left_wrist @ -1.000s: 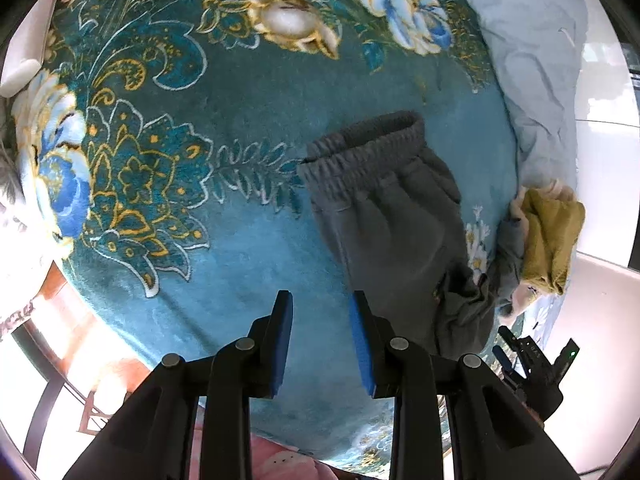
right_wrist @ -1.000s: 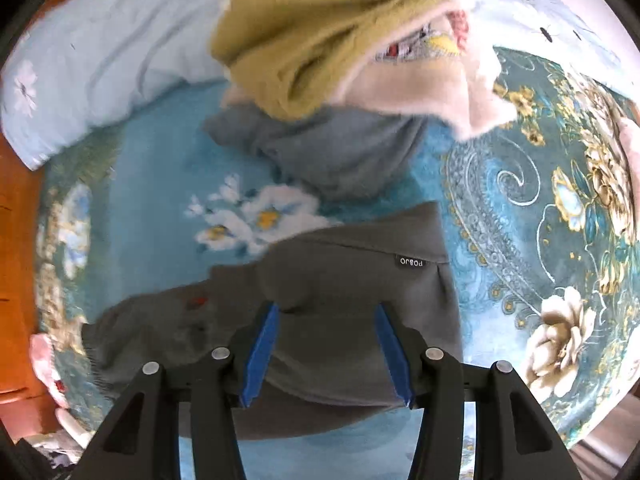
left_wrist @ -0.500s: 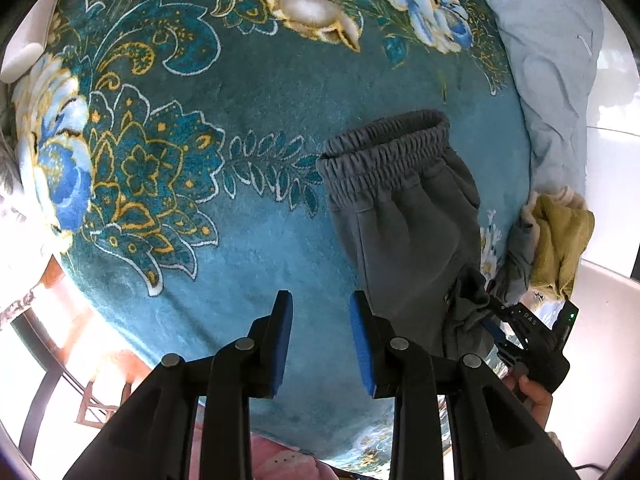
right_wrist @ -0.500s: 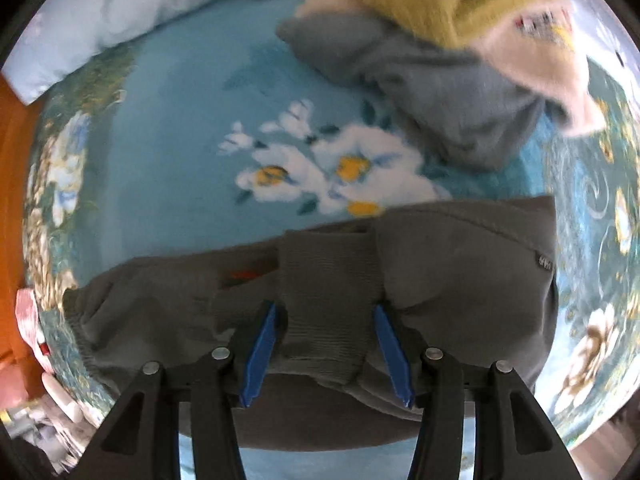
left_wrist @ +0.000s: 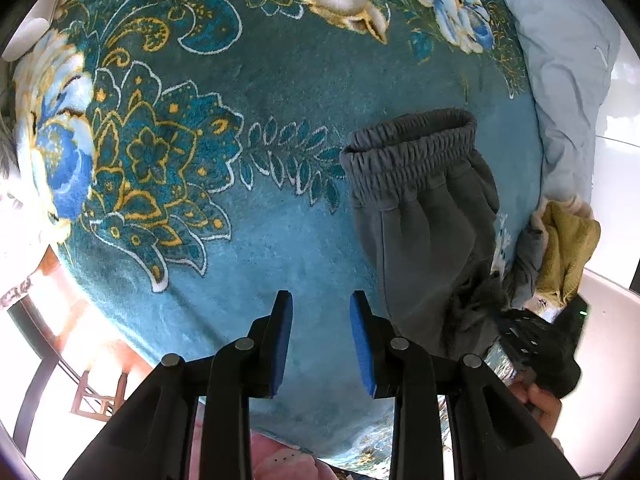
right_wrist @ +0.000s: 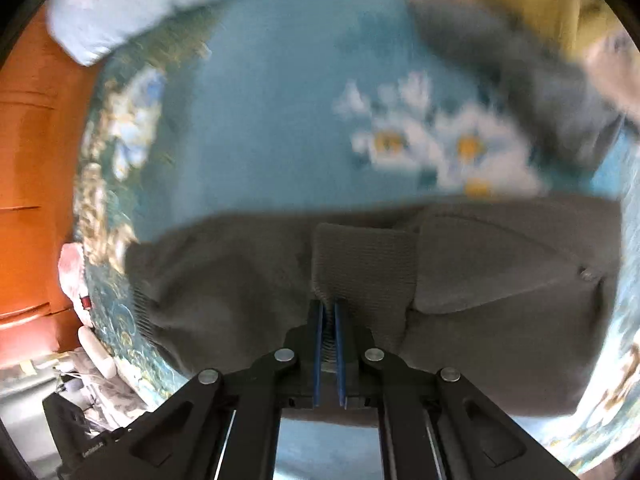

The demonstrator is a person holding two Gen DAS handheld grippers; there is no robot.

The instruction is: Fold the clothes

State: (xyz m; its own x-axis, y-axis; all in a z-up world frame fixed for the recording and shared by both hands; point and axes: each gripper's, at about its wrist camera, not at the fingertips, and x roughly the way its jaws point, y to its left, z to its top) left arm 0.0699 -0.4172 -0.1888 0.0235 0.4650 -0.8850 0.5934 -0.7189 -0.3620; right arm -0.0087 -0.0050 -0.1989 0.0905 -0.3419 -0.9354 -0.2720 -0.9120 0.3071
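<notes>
- Left wrist view: the dark grey sweatpants with a gathered elastic waistband lie on the teal plush bed blanket with gold and blue flowers, toward its right side.
- Their long axis runs from the waistband, which points to the far side of the blanket, down to the near right edge, where the cloth is bunched.
- The left gripper hovers over bare blanket just left of the sweatpants; its blue pads stand a narrow way apart with nothing between them.
- Much open blanket lies to the left and beyond the waistband. At the right edge a pale blue pillow and a heap of mustard, grey and cream clothes limit the room.
- At the near right, the right gripper is in the bunched end, with a hand behind it.
- Right wrist view (blurred): the right gripper is pinched tight on a ribbed cuff of the sweatpants.
- Beyond the sweatpants there is open blanket; the pillow lies at the far left corner and the heap at the far right.
</notes>
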